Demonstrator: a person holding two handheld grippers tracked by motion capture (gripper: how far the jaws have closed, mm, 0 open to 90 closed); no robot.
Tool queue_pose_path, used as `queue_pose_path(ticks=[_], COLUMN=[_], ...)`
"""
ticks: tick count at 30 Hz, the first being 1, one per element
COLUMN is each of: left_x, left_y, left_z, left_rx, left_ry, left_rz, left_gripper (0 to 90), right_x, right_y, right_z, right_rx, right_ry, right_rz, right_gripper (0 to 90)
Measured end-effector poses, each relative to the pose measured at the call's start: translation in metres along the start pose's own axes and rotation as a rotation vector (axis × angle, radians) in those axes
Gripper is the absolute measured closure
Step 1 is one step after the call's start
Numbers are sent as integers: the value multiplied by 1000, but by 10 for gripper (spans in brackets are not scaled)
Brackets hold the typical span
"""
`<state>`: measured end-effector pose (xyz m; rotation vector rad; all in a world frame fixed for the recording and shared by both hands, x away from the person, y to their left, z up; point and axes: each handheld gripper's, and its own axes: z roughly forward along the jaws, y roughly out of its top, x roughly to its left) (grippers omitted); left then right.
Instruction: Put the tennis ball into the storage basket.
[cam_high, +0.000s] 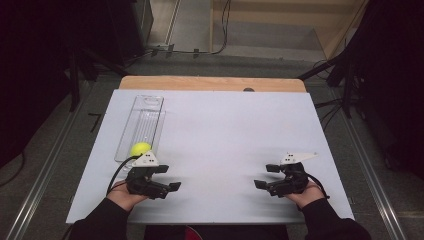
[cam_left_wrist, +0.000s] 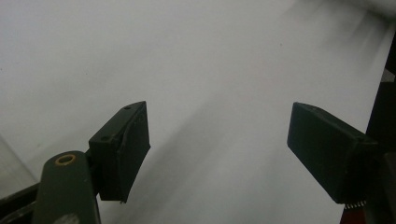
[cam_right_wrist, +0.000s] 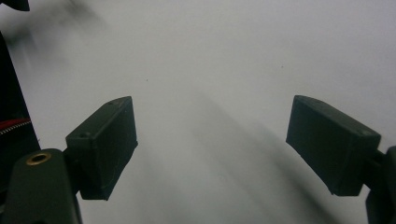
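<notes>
White sheeting covers the worktop (cam_high: 225, 130), with a strip of bare wood along its far edge and dark floor and stands around it; a clear plastic tray (cam_high: 141, 125), long and narrow, lies at about ten o'clock from the middle of the worktop, and a yellow-green ball (cam_high: 140, 148), most likely a tennis ball, sits at the tray's near end, inside it as far as the high view tells.

At seven o'clock the left gripper (cam_high: 167, 177) rests in the person's hand just beside the tray's near end, the ball close behind it at its eleven o'clock; its fingers (cam_left_wrist: 122, 149) stand wide apart with nothing between them, white surface beyond; at five o'clock the right gripper (cam_high: 267, 176) is well apart from the ball, its fingers (cam_right_wrist: 105, 144) likewise wide and empty.

I judge the ball light, springy and fuzzy enough to give good friction, yet round, so it may roll along the tray or squirt out of an off-centre pinch; the best hold is across its widest girth, one finger on each side, coming down from above so the tray walls do not block the fingers; the tray itself looks thin, smooth and light, likely to slide if nudged.
</notes>
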<state>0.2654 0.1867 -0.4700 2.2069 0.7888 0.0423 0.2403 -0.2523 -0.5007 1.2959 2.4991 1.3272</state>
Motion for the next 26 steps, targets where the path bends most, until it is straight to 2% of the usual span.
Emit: queue_pose_path(ticks=[4,26], left_x=[2,4], left_y=[-4,-11], left_z=[-1,-1], left_rx=[-13,1], left_ry=[0,-1], left_rz=[-12,-18], left_gripper=[219,219], right_x=[0,-2], right_y=[0,-1], right_z=[0,0], right_rx=[-2,-2], right_ry=[-2,-10], right_rz=[3,-3], right_gripper=[143,143])
